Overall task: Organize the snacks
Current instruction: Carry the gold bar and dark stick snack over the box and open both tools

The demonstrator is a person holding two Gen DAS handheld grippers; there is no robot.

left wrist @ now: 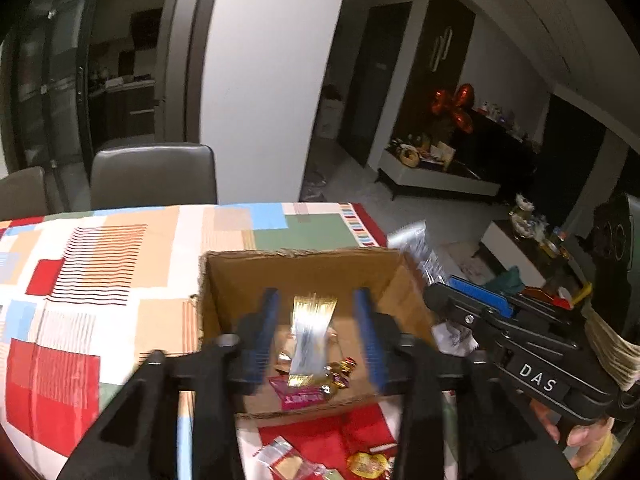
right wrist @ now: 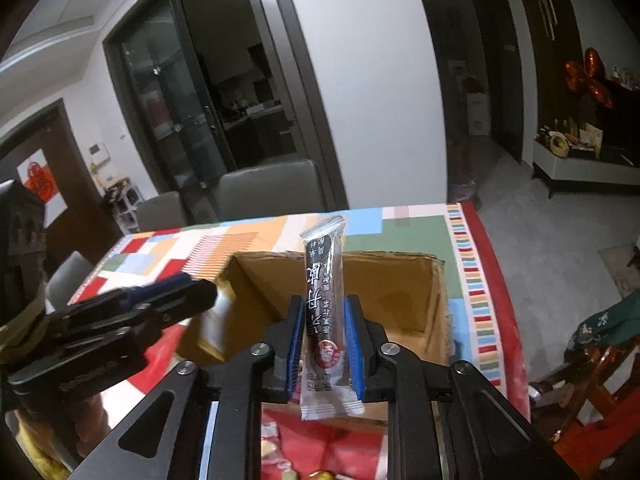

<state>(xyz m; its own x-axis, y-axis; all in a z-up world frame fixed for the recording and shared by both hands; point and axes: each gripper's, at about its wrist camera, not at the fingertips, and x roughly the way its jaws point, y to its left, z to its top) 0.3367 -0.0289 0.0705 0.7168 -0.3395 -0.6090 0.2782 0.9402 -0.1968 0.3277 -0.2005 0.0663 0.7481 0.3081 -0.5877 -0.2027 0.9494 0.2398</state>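
Note:
An open cardboard box point(left wrist: 224, 280) stands on the patterned tablecloth; it also shows in the right wrist view point(right wrist: 400, 292). My left gripper point(left wrist: 316, 320) is open above the box. A gold and silver packet point(left wrist: 310, 332) is between its fingers, blurred, apart from both pads, over the box floor. A pink packet point(left wrist: 298, 396) and small wrapped candies point(left wrist: 344, 370) lie inside. My right gripper point(right wrist: 324, 332) is shut on a dark snack bar packet point(right wrist: 324, 280), held upright over the box's near edge. My right gripper also shows in the left wrist view point(left wrist: 480, 296).
Loose snacks point(left wrist: 364, 462) lie on the red cloth in front of the box. Grey chairs point(left wrist: 154, 174) stand at the table's far side. The table's right edge point(right wrist: 492, 272) drops to the floor; a wooden chair point(right wrist: 592, 392) stands to the right.

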